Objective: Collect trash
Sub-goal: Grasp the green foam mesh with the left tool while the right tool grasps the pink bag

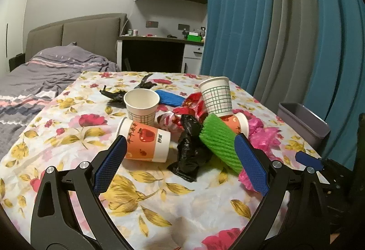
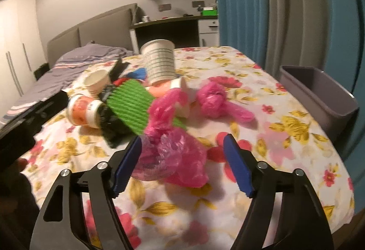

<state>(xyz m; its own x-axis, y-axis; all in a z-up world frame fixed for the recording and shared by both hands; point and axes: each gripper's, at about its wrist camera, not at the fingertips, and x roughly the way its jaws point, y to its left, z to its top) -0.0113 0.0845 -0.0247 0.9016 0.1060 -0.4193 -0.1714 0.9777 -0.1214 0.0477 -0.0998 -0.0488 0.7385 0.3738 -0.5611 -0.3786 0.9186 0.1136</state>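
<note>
Pink plastic bag (image 2: pixel 173 158) lies between the right tongs (image 2: pixel 182 147), parted, left pad touching it, nothing gripped.

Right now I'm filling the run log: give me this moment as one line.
task: collect trash | right gripper: open around pink plastic bag, no grip | left gripper: open before trash pile | grey bin: at table edge

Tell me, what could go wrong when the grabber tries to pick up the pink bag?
The right gripper is open around the pink bag, which looks thin and crumpled, so it might slip out or tear. The green foam sleeve lies right behind it and could get dragged along. The grid cup perches tilted on the pile and might tumble.
</note>
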